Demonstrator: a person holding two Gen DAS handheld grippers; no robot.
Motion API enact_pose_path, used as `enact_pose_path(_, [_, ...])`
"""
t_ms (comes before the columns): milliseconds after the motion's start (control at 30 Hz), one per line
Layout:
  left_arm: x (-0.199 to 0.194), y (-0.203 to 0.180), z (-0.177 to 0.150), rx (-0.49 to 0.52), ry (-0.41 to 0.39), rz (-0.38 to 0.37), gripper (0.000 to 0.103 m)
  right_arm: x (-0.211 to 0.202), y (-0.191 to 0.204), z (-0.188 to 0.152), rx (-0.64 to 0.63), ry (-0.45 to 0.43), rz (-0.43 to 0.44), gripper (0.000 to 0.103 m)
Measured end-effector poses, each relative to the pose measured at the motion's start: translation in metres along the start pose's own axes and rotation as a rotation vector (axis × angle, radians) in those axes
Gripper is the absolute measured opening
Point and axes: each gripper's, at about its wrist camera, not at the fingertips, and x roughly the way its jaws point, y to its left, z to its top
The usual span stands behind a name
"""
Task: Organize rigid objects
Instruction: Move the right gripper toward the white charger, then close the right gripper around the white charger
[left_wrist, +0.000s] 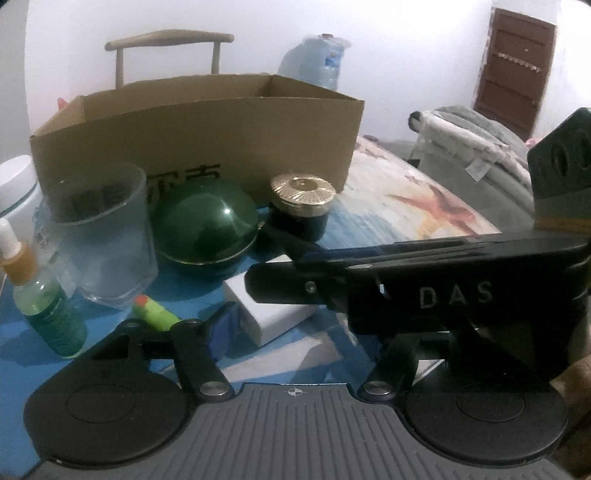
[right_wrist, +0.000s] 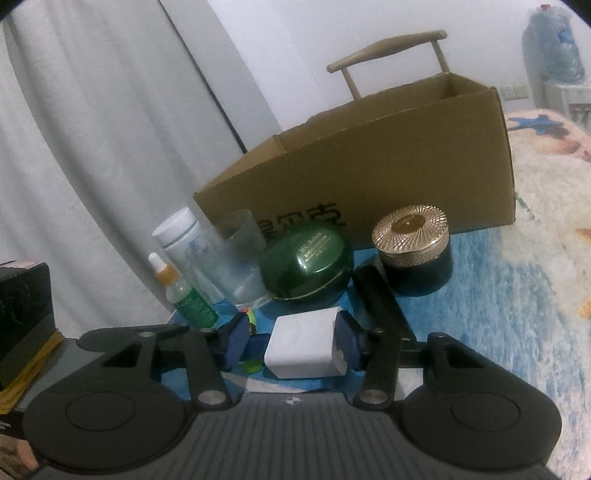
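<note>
A white charger block lies on the blue patterned cloth between the blue pads of my right gripper, which stands open around it with a small gap at the left pad. The block also shows in the left wrist view, partly hidden by the right gripper's black arm. My left gripper is open; only its left blue pad shows. Behind stand a green domed jar, a gold-lidded dark jar, a clear glass, a dropper bottle and an open cardboard box.
A white bottle stands behind the glass. A small green and orange toy lies by the left pad. A wooden chair is behind the box. A black box sits at the left. Bedding lies to the right.
</note>
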Motion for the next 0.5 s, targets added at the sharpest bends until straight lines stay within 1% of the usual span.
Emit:
enact_pose_path(100, [-0.001,0.002,-0.001,-0.009,0.0,-0.01,0.068,-0.003,-0.003,-0.001,0.024,0.008,0.012,0.055])
enact_pose_path(233, [-0.007,-0.005,-0.003,-0.008,0.006,-0.05,0.068,-0.011,-0.004,-0.003,0.036,0.014,0.004,0.055])
enact_pose_path(500, [-0.019,-0.029,-0.013,0.058,0.0,-0.191,0.069,-0.041,-0.015,-0.01,0.068,0.004,-0.023,0.055])
